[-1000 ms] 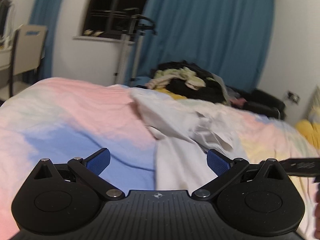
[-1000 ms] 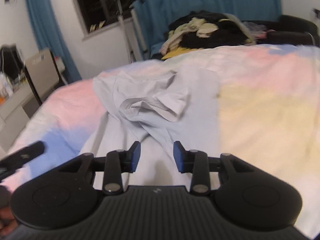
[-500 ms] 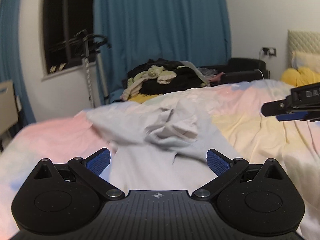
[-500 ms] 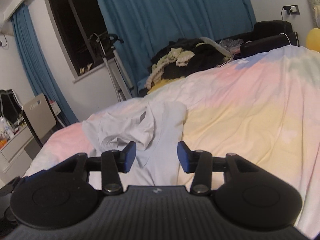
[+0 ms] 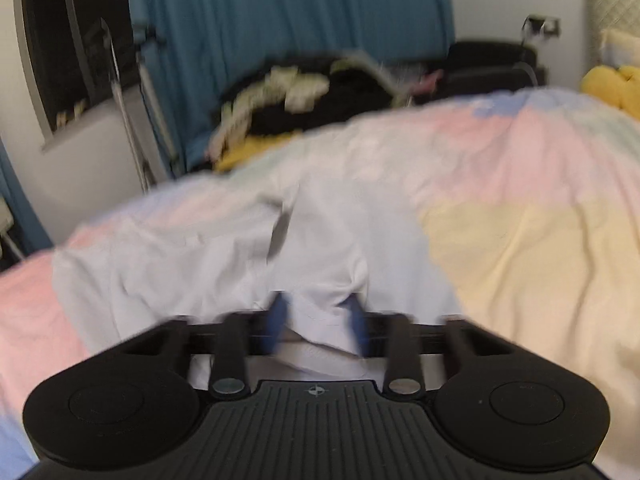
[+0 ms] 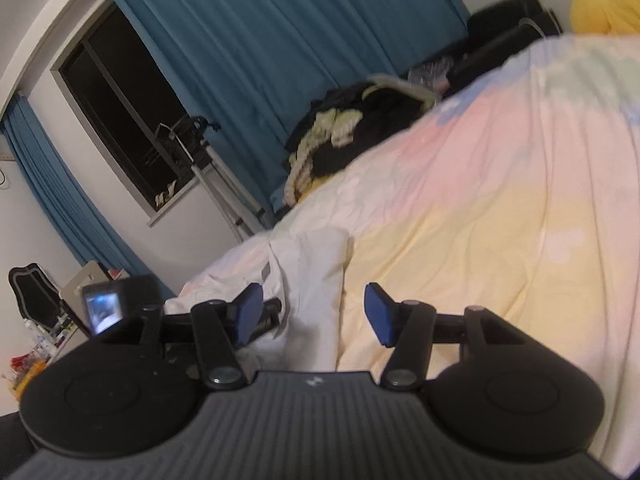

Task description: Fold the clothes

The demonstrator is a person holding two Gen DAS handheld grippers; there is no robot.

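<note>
Your left tongs (image 5: pixel 318 326) are sitting low over the white garment (image 5: pixel 224 264), fingers partly drawn in with a bunched fold of cloth between them; the view is blurred, so you cannot tell whether the pads are actually pinching it. Your right tongs (image 6: pixel 312 312) are hanging released, fingers wide apart, over the garment's right edge where it meets the yellow patch of the bed (image 6: pixel 500 220). The garment is lying crumpled toward the left side of the bed, one flap turned over itself. The risks, as a judgement: the left tongs are catching only a wrinkle, not the hem, so a lift would drag the whole piece; the pastel duvet under the cloth could get nipped too, being soft and close in tone.
</note>
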